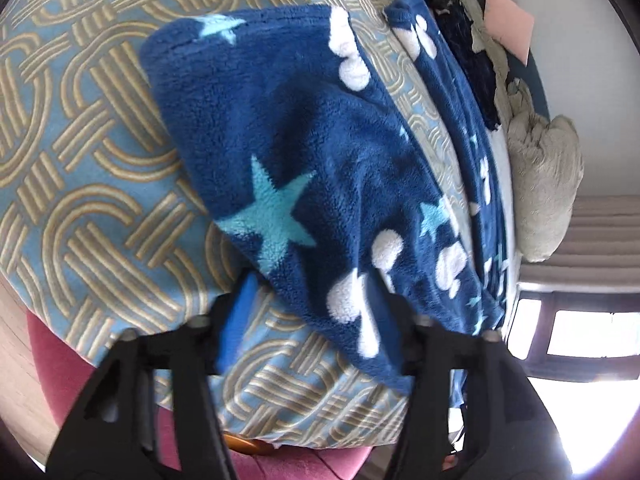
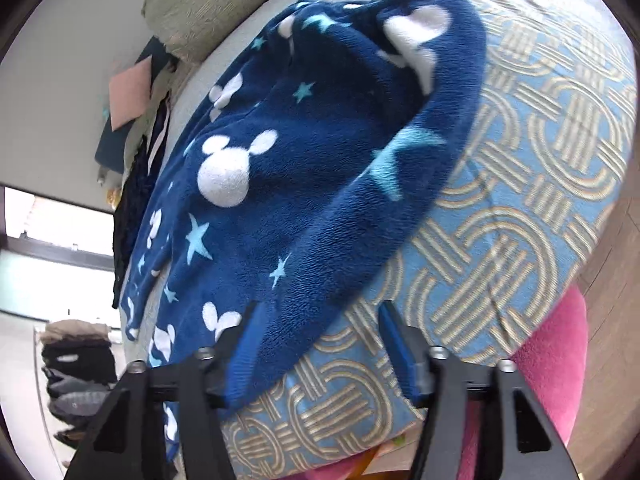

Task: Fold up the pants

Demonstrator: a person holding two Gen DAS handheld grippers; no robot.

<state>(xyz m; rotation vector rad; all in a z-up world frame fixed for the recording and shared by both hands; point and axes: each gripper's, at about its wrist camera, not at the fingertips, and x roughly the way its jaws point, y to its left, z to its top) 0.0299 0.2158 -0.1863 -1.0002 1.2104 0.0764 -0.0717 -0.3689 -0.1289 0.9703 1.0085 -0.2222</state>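
Note:
Dark blue fleece pants (image 1: 304,152) with white mouse heads and light blue stars lie on a blue and gold patterned bedspread (image 1: 88,184). In the left wrist view one leg spreads toward me and a second strip (image 1: 452,120) runs along the right. My left gripper (image 1: 316,308) is open, its fingers on either side of the near fabric edge. In the right wrist view the pants (image 2: 304,168) lie partly folded with a raised fold at the top. My right gripper (image 2: 320,340) is open, with the pants' lower edge between its fingers.
A beige pillow (image 1: 548,184) and dark clothes (image 1: 468,52) sit past the pants. A pink rug (image 2: 556,364) lies below the bed edge. A stack of folded clothes (image 2: 76,376) stands at the lower left. A bright window (image 1: 580,332) is on the right.

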